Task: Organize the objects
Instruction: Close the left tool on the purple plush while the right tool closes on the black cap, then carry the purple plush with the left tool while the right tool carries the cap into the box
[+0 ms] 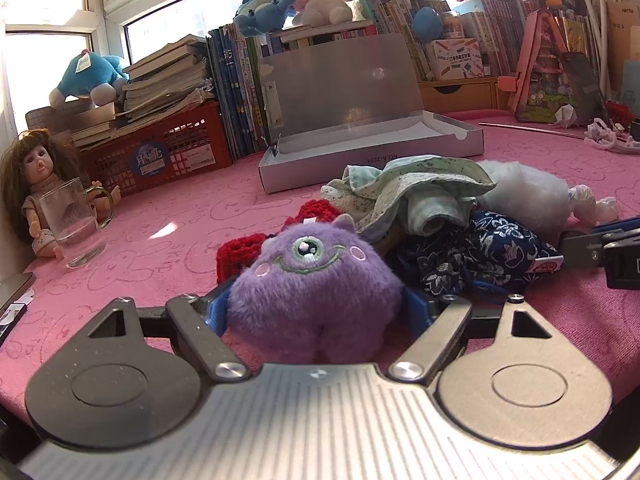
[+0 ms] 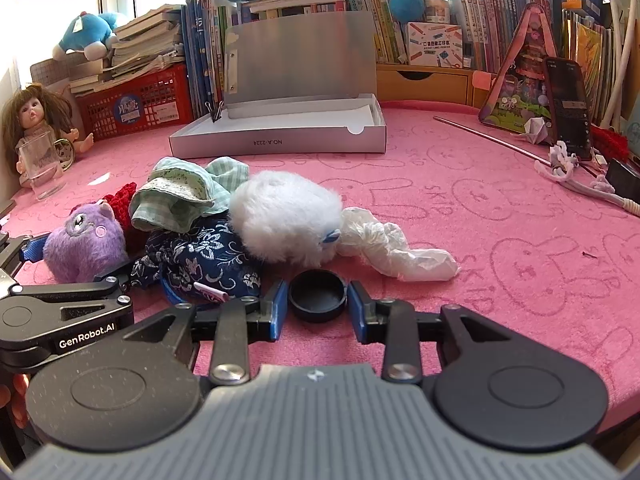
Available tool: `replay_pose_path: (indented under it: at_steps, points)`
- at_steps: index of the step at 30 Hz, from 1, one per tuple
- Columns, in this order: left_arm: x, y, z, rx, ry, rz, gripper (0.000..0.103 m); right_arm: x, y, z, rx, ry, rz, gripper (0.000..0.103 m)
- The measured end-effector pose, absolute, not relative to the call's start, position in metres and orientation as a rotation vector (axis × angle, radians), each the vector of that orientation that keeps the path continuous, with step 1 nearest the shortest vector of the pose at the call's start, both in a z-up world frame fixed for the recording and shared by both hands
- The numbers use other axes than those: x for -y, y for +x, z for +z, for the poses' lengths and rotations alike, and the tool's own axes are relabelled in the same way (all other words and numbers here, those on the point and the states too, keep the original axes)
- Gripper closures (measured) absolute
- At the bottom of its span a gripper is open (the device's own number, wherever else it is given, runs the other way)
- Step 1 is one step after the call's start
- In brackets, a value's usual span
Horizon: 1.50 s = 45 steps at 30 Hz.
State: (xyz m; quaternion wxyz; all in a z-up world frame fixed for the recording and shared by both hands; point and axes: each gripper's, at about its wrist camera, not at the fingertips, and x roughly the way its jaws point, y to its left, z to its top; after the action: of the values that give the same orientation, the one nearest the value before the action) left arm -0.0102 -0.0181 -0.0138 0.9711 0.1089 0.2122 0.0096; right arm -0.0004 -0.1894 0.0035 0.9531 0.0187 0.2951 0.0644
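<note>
Little of the tidying looks done. The shallow grey cardboard box with its lid raised, well beyond both grippers at the back of the pink-clothed desk, appears to hold nothing but a white sheet, while the loose things lie heaped in front of it.

The left gripper stands wide, its blue pads flanking the round purple one-eyed plush monster; whether they press the fur or only brush it I cannot tell, and the toy seems to rest on the desk.

The right gripper is partly open around a small round black cap, with slim gaps on both sides, so nothing is gripped.

Just ahead of it and to its left are the fluffy white plush ball, a crumpled clear plastic glove, a navy floral fabric pouch, green checked cloth and a red crocheted piece.

By my reading, nearly all the sorting remains.
</note>
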Motion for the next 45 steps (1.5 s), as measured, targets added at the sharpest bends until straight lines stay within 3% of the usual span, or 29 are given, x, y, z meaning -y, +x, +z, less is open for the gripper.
replay_pose_path:
  at_steps: [8, 45]
  points:
    - [0.012, -0.015, -0.004, -0.402, 0.180, -0.021, 0.024, 0.184, 0.000, 0.002, -0.588, -0.005, 0.127, 0.065]
    - [-0.007, 0.054, 0.088, -0.462, -0.042, -0.154, 0.024, 0.209, 0.053, 0.072, -0.508, 0.039, 0.134, 0.066]
